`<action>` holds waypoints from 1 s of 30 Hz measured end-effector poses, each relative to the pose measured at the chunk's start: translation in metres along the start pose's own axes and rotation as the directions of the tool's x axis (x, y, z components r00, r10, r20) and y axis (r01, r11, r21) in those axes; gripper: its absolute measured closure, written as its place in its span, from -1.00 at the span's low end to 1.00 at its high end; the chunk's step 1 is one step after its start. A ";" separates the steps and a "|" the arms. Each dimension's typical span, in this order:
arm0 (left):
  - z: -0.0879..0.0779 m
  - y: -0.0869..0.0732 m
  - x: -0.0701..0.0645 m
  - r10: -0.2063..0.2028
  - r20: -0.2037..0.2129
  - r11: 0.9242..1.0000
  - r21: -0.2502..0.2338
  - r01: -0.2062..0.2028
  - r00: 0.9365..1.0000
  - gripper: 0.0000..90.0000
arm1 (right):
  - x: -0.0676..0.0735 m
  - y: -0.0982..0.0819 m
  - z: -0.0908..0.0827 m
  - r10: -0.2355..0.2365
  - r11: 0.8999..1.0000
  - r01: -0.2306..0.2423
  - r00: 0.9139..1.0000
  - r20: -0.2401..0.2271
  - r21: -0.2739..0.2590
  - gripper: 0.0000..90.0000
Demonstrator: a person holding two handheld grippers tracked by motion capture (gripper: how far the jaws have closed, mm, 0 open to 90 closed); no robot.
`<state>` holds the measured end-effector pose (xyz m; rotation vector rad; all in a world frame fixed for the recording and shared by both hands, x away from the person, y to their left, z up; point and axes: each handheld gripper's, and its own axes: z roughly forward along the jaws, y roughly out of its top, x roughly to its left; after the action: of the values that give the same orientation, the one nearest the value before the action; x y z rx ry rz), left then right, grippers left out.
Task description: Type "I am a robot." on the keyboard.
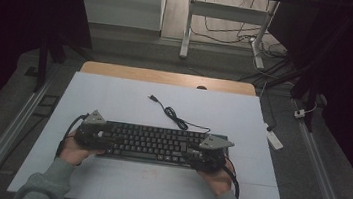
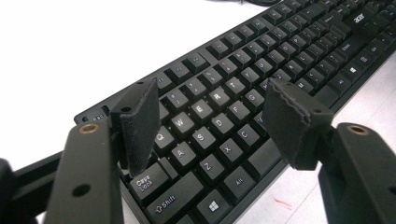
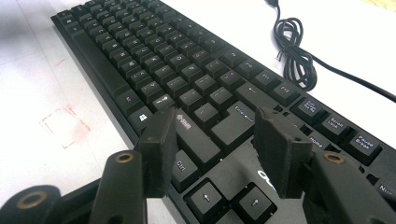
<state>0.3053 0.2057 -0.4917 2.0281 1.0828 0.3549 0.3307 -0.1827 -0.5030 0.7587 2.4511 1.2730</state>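
A black keyboard [image 1: 151, 144] lies across the white table top near the front edge. Its cable [image 1: 173, 113] runs in a loose coil toward the far side and ends in a free plug [image 1: 152, 97]. My left gripper [image 1: 105, 136] is at the keyboard's left end. In the left gripper view the gripper [image 2: 212, 107] stands open above the letter keys [image 2: 210, 116], with nothing between the pads. My right gripper [image 1: 193, 152] is at the keyboard's right end, and the right gripper view shows this gripper [image 3: 217, 126] open over the Ctrl and arrow keys [image 3: 205, 196], the coiled cable [image 3: 292, 51] beyond.
The white table top [image 1: 114, 97] has bare room behind and in front of the keyboard, and a faint red square mark [image 3: 65, 126] lies near the front. A wooden strip [image 1: 167, 77] edges the far side. On the floor to the right lies a white power strip [image 1: 274, 139].
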 end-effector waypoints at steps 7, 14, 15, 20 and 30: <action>0.001 0.000 0.000 -0.002 0.002 1.000 0.004 0.002 1.000 -0.22 | 0.003 0.006 0.001 0.000 1.000 0.000 1.000 -0.015 -0.021 0.10; 0.001 0.000 0.000 -0.003 0.003 1.000 0.005 0.003 1.000 -0.24 | 0.006 0.012 0.003 -0.004 0.999 0.002 0.999 -0.033 -0.039 0.11; 0.001 0.000 0.000 -0.003 0.003 1.000 0.005 0.003 1.000 -0.24 | 0.007 0.013 0.003 -0.002 0.999 0.000 0.999 -0.035 -0.040 0.12; 0.001 0.000 0.000 -0.005 0.005 1.000 0.007 0.005 1.000 -0.26 | 0.011 0.019 0.007 -0.007 0.999 0.004 0.998 -0.060 -0.052 0.17; 0.002 0.000 0.000 -0.004 0.018 1.000 0.015 0.003 1.000 -0.35 | 0.022 0.029 0.022 -0.049 0.999 0.046 0.989 -0.143 -0.025 0.61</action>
<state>0.3067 0.2041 -0.4930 2.0388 1.0808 0.3264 0.3321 -0.1419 -0.4921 0.6192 2.5461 1.3786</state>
